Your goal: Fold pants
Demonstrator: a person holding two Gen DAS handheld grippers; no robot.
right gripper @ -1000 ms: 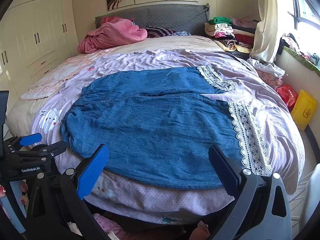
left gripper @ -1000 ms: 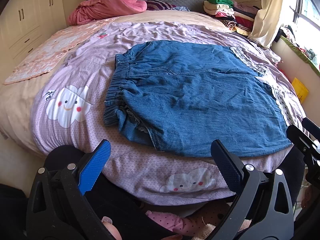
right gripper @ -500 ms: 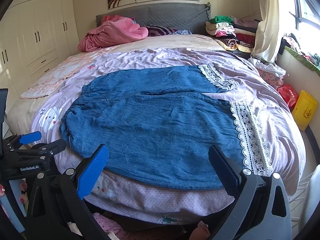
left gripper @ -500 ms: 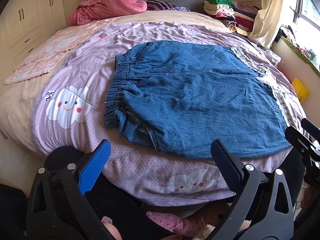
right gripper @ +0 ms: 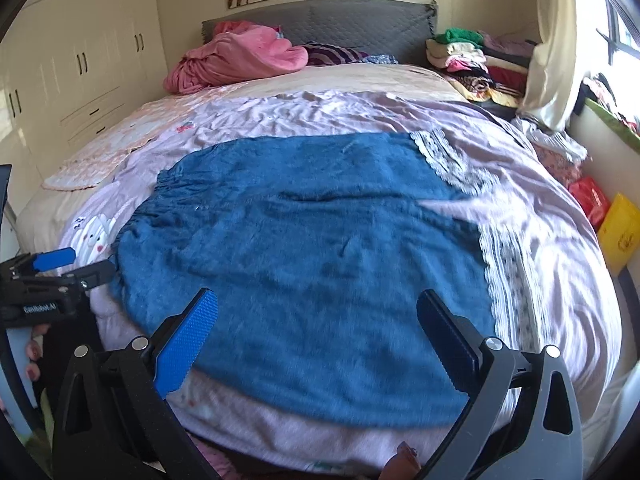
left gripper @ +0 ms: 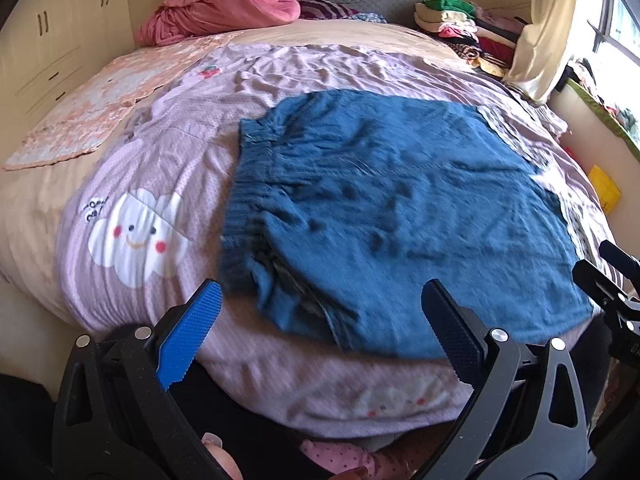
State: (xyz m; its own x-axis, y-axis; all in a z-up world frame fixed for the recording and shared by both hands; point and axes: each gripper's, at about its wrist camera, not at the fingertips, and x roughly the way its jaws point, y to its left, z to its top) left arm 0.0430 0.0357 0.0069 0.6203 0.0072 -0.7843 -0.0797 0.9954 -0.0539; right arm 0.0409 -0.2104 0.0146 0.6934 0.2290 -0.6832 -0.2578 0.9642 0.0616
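On the lilac bedspread (right gripper: 560, 264) before us lie the blue denim pants (right gripper: 304, 256), spread flat — elastic waistband to our left, lace-trimmed hems (right gripper: 508, 276) to our right. We hold our left gripper (left gripper: 320, 340) above the near edge by the waistband, fingers wide apart, nothing between them. Our right gripper (right gripper: 316, 344) hovers over the near leg — spread wide too, empty. Both frames are a little blurred.
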